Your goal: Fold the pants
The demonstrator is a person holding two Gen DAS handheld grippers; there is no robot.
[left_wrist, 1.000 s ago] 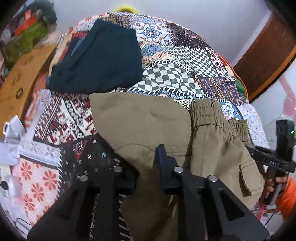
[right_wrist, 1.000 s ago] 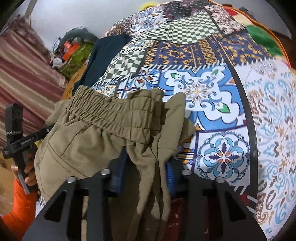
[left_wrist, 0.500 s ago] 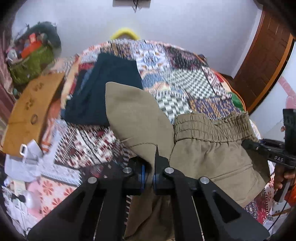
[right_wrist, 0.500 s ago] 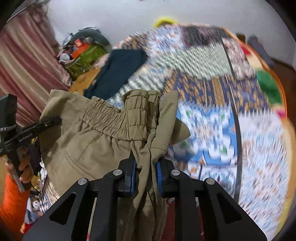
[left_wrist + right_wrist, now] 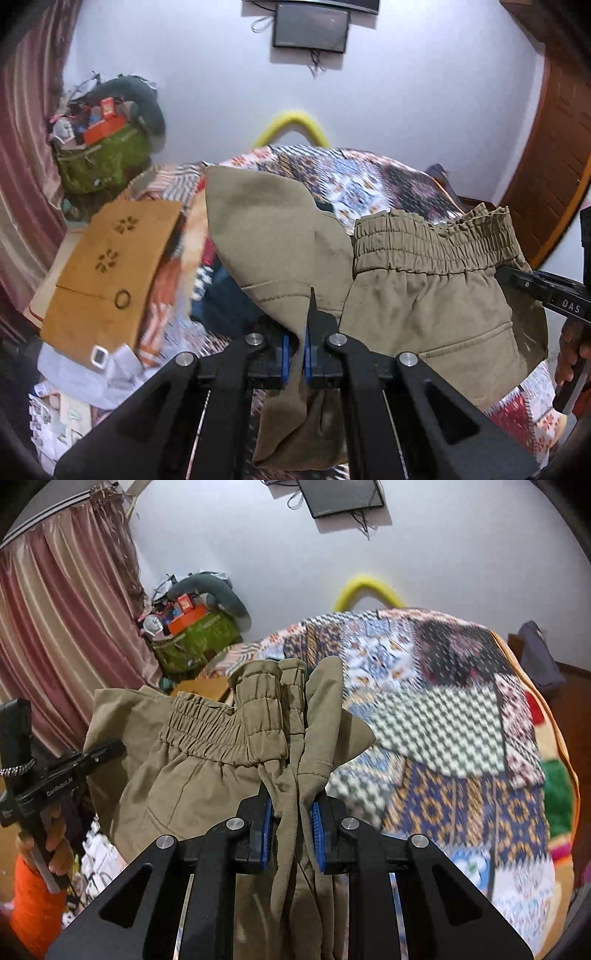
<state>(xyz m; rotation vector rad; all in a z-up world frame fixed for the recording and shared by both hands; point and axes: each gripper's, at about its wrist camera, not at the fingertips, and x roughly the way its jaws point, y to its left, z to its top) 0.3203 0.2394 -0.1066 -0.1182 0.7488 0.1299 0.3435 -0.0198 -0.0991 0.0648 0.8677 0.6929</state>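
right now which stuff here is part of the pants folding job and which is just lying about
Job in hand:
- khaki pants
- left gripper, shut on the pants
- right gripper, shut on the pants
- patchwork bedspread

Lying about:
- cardboard box
- green bag
- yellow hoop
- wall screen
- curtain

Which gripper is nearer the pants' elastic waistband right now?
Right. The right gripper is clamped on bunched fabric just below the waistband end. The left gripper pinches the khaki pants lower down, at a fold away from the waistband.
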